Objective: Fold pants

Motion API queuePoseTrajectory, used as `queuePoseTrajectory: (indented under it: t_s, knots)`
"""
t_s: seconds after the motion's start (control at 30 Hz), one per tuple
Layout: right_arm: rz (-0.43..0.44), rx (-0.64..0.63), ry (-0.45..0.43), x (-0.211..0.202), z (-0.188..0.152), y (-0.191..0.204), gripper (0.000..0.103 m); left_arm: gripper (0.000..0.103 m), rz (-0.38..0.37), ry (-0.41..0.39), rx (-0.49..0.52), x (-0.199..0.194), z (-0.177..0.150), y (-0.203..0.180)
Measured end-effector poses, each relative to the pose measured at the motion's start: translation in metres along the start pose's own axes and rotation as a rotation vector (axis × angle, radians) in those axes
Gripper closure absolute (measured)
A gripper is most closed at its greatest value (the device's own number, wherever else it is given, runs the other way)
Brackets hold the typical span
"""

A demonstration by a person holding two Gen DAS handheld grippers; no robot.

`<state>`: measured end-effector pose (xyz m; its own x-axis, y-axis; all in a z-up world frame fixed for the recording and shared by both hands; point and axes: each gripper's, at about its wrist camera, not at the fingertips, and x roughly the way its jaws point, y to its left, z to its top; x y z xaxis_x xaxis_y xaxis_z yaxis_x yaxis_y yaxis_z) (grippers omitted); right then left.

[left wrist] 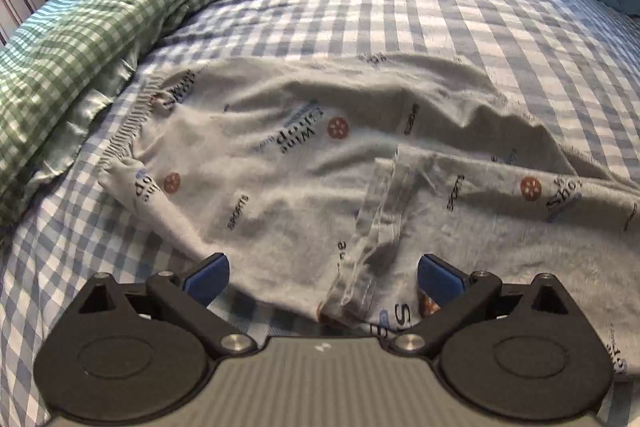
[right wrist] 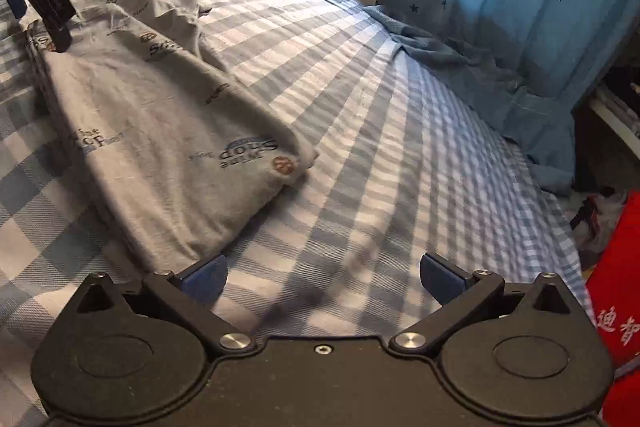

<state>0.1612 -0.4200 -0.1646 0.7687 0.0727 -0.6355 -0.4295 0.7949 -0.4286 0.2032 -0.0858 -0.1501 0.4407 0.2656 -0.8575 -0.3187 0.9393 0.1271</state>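
Checked blue-and-white sheet covers the bed (left wrist: 400,7), flat ground for folding, and on it the grey printed pants (left wrist: 280,155) lie doubled over, hem (left wrist: 372,227) turned onto the body so the layers stack. Left gripper (left wrist: 323,273) hangs over the pants' near edge, right gripper (right wrist: 323,273) over bare sheet just beside the pants' end; both have jaws spread wide and empty, seemingly so the cloth lies free.

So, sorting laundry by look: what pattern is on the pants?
Pale grey pants printed with dark lettering and small orange-red round badges; clearest in the left wrist view.
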Motion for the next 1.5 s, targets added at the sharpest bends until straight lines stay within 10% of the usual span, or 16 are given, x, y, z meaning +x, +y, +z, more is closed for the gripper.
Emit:
queuePoseTrajectory:
  t_s: [0.37, 0.5, 0.73, 0.87, 1.13, 1.4, 1.5]
  knots:
    - [0.024, 0.191, 0.023, 0.113, 0.053, -0.012, 0.001, 0.0, -0.04, 0.068, -0.107, 0.057, 0.043, 0.006]
    - [-0.021, 0.16, -0.027, 0.09, 0.075, -0.016, 0.002, 0.0, -0.04, 0.029, -0.127, 0.032, 0.04, 0.02]
    - [0.196, 0.017, -0.035, 0.073, 0.085, 0.057, 0.001, 0.0, 0.03, 0.065, -0.149, 0.037, 0.0, 0.041]
    - [0.168, 0.027, 0.074, 0.082, 0.099, 0.07, 0.001, 0.0, -0.017, 0.069, -0.206, 0.021, 0.0, 0.064]
    - [0.137, -0.049, -0.031, 0.044, 0.142, 0.092, 0.001, 0.001, -0.063, -0.015, -0.436, -0.002, -0.014, 0.17]
    - [0.026, -0.068, 0.132, 0.072, 0.147, 0.168, 0.001, 0.036, -0.278, 0.031, -0.647, 0.056, 0.019, 0.261]
    - [-0.02, -0.08, 0.144, 0.073, 0.151, 0.176, 0.001, 0.087, -0.347, 0.062, -0.696, 0.08, 0.027, 0.272]
